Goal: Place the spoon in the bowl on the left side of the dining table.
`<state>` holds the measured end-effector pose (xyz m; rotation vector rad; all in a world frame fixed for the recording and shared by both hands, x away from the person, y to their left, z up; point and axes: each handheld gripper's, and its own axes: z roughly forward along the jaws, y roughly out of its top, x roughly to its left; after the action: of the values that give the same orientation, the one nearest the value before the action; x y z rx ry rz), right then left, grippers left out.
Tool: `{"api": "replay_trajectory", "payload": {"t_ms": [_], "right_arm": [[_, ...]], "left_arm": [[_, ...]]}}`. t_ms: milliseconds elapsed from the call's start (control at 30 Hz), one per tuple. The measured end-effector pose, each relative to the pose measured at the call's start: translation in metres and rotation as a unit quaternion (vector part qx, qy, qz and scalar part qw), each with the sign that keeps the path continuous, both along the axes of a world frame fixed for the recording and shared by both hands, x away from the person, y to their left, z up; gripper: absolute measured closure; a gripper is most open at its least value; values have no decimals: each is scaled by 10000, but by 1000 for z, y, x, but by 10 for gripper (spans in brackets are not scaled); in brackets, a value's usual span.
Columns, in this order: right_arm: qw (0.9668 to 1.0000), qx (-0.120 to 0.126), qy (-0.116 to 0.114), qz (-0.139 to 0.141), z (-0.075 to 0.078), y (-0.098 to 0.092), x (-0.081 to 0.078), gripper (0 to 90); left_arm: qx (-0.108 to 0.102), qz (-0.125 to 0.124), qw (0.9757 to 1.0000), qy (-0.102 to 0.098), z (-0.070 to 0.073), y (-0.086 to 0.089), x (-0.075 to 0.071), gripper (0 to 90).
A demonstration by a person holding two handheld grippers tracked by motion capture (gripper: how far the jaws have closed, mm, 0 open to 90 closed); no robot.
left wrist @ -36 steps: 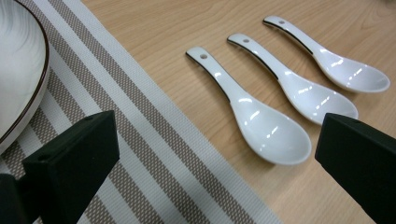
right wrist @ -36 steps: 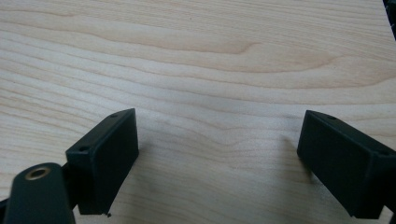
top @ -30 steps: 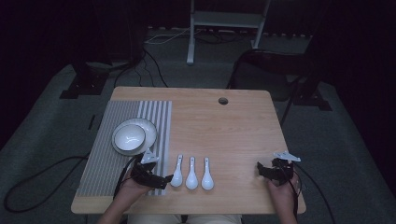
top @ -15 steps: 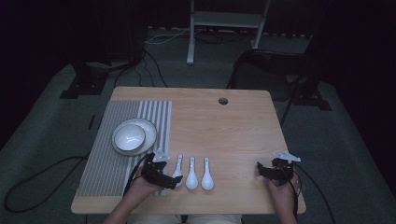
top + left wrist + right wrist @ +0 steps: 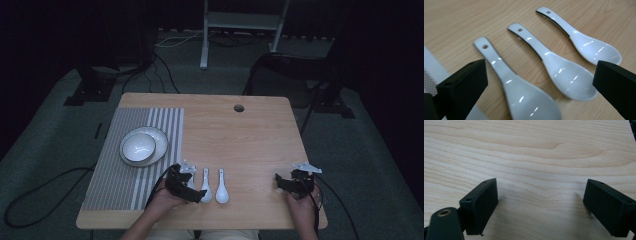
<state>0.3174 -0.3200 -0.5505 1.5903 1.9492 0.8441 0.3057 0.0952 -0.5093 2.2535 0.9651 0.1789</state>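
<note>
- Near the front edge of the wooden table (image 5: 240, 135), 3 white spoons lie side by side, bowls toward the person, handles pointing away.
- Left of the spoons lies the striped mat (image 5: 115, 170), and on it, beyond the spoons, sits a white bowl (image 5: 138, 147) on a white plate (image 5: 159, 141).
- Over the spoon nearest the mat, the left gripper (image 5: 192, 192) hovers, its body covering most of that nearest spoon (image 5: 519, 92) in the high view.
- Its jaws stand wide apart and grip nothing; in the left gripper view they straddle the nearest spoon and the middle spoon (image 5: 559, 72), with 1 jaw at each lower corner.
- Just right of the middle spoon, the far spoon (image 5: 586, 45) lies apart from it, beside the right-hand jaw.
- Each spoon handle has a small hole at its tip.
- Well to the right of the spoons, the right gripper (image 5: 281, 182) rests low at the front right part of the table, held in the person's hand (image 5: 301, 205).
- Its jaws are also spread wide, with bare wood between them in the right gripper view.
</note>
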Motion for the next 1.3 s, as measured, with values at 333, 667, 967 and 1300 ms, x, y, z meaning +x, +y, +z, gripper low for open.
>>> {"api": "replay_trajectory", "payload": {"t_ms": [333, 667, 967, 1300], "right_arm": [[10000, 0, -3, 2, 0, 0, 0, 119], [10000, -1, -1, 1, 0, 0, 0, 121], [10000, -1, -1, 1, 0, 0, 0, 121], [10000, 0, 0, 1, 0, 0, 0, 122]], "left_arm": [[66, -92, 9999, 97, -4, -27, 11, 0], [164, 103, 9992, 350, -15, -39, 27, 34], [462, -92, 9987, 177, -19, -51, 29, 135], [970, -126, 9952, -78, -16, -57, 25, 286]]}}
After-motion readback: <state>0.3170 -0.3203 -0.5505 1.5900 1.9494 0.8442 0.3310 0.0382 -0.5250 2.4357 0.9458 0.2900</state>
